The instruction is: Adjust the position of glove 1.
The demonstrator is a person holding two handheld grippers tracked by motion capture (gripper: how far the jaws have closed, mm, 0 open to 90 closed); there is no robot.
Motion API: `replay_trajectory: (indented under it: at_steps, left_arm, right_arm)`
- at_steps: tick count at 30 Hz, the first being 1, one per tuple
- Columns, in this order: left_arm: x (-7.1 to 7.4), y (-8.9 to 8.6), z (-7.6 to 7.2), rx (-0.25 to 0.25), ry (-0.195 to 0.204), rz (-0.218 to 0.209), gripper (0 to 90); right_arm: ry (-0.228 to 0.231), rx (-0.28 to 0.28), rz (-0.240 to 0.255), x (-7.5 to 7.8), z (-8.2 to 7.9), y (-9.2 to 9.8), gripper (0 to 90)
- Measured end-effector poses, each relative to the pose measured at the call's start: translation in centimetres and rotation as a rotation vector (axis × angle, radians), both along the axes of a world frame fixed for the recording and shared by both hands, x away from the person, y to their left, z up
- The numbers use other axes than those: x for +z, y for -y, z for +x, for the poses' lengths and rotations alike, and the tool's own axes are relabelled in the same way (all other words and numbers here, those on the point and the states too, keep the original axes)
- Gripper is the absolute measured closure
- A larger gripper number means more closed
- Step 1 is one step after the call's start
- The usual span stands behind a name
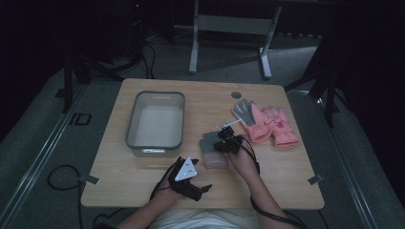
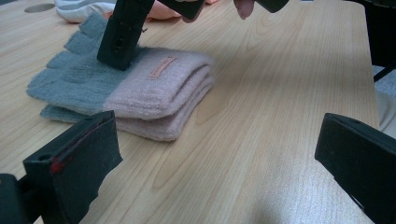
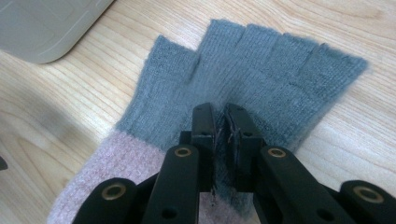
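Nearest the camera, the left gripper (image 1: 203, 187) is being held low over the light wooden table (image 1: 143, 176), its jaws spread wide apart with nothing between them. Left of the grey-and-pink knitted fingerless gloves (image 1: 210, 149), a grey rectangular plastic tub (image 1: 155, 141) is being left standing. On the gloves, stacked just beyond the left gripper, the right gripper (image 3: 219, 128) is being pressed, its jaws pinching grey knit. Right of the gloves, pink padded gloves (image 1: 267, 125) are being left lying.
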State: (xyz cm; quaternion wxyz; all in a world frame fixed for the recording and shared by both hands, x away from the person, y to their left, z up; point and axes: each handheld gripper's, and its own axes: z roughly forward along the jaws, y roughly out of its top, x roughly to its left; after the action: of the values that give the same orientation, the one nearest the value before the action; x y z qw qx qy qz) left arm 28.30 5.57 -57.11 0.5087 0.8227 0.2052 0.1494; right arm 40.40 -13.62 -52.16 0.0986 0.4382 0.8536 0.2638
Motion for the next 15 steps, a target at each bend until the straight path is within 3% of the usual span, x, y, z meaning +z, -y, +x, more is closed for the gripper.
replay_trajectory:
  at_steps: [4,8,12,15]
  left_arm:
    - [-0.02,0.06,-0.03,0.008,0.0,0.005,0.0]
    - [-0.03,0.26,-0.42,0.045,0.051,0.027,0.0]
    - [-0.01,0.27,-0.23,0.087,0.044,0.01,0.0]
    - [0.23,0.33,0.06,0.031,0.016,-0.032,0.0]
  right_arm:
    - [-0.008,0.002,-0.004,-0.35,0.16,0.0,79.3]
    - [-0.011,0.005,-0.003,-0.83,0.24,0.13,74.4]
    - [-0.008,0.009,0.0,-0.93,0.21,0.23,69.5]
    - [-0.002,0.018,0.002,-0.19,0.17,0.44,66.4]
